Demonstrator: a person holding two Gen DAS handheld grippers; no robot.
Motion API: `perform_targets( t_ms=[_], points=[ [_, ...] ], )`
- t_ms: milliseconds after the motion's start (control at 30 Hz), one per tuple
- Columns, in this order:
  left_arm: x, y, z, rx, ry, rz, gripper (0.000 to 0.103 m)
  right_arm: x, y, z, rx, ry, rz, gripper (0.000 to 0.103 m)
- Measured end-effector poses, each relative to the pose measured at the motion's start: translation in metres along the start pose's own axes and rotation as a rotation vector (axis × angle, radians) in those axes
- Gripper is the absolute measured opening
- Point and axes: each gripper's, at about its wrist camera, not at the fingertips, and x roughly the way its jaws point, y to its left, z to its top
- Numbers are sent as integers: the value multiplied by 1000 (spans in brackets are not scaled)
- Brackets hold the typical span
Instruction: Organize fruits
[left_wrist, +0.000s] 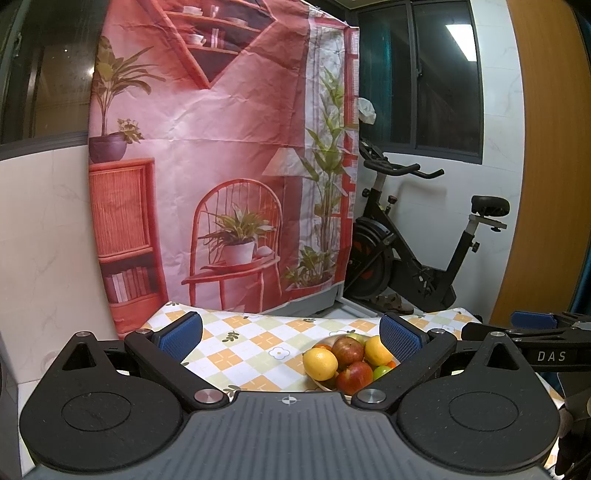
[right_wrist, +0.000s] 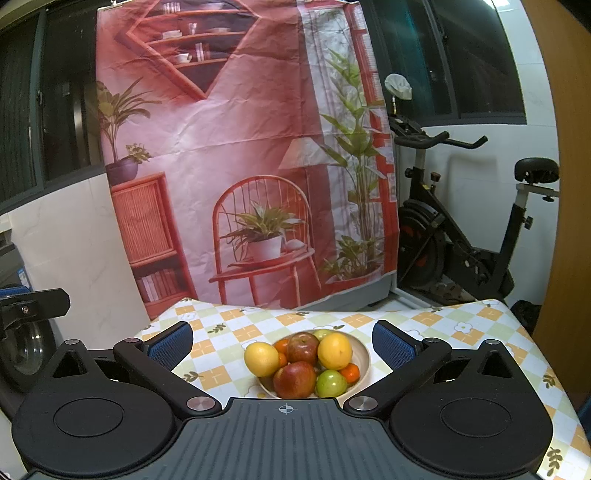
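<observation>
Fruits (right_wrist: 306, 363) all piled in bowl (right_wrist: 364, 354) on table (right_wrist: 461, 325). Left hand-held gripper (left_wrist: 291, 338) and right hand-held gripper (right_wrist: 282, 341) both spread, empty (hovering). Either sorted already or abt to be unloaded; can't tell.

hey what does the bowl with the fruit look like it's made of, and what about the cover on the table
The bowl looks like glazed ceramic or smooth plastic: a plain cream wall with a soft, even sheen, too little to tell which. The table cover looks like wipe-clean vinyl or oilcloth, though printed cloth is possible: a printed orange and green check with flowers, lying flat and bending smoothly over the edge.
</observation>
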Motion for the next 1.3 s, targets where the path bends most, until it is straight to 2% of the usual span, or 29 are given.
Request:
perform_targets(
  t_ms=[1300],
  points=[
    [-2, 1, -4, 2, 1, -4, 103, 0, 2, 0, -2, 1, -2, 102]
  ],
)
